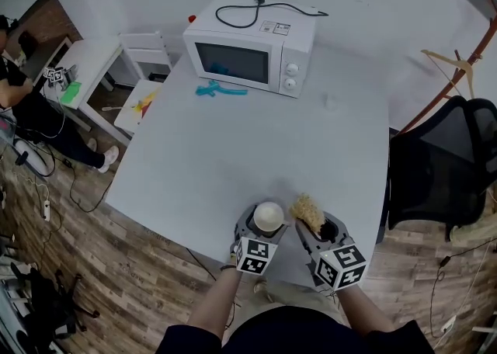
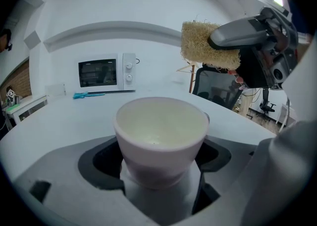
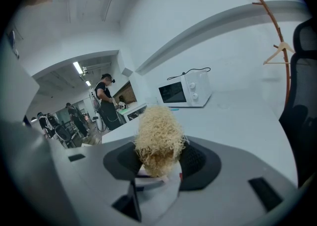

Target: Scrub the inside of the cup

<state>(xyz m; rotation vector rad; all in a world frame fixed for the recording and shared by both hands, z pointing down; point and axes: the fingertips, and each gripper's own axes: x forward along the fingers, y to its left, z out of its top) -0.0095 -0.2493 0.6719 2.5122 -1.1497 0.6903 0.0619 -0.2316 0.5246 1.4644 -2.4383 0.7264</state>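
Head view: we log the white table [image 1: 233, 158] with a microwave [image 1: 248, 46] at its 12 o'clock end and a blue object [image 1: 220, 89] lying just in front of it. At the 6 o'clock edge the left gripper [image 1: 262, 231] carries the cup [image 1: 269, 215] upright, mouth up. At the cup's 3 o'clock, just beside it and not touching, the right gripper [image 1: 315, 225] carries a straw-coloured loofah pad [image 1: 306, 208].

Left gripper view: the jaws are closed against the cup's lower wall, one on each side. We see a pale interior with no liquid that we can make out. The loofah hangs at 1 o'clock, above the rim and clear of it.

Right gripper view: the jaws are clamped on the base of the loofah, whose fibrous end sticks out past them. The microwave sits at 1 o'clock. A person [image 3: 105, 102] stands at 10 o'clock, far off.
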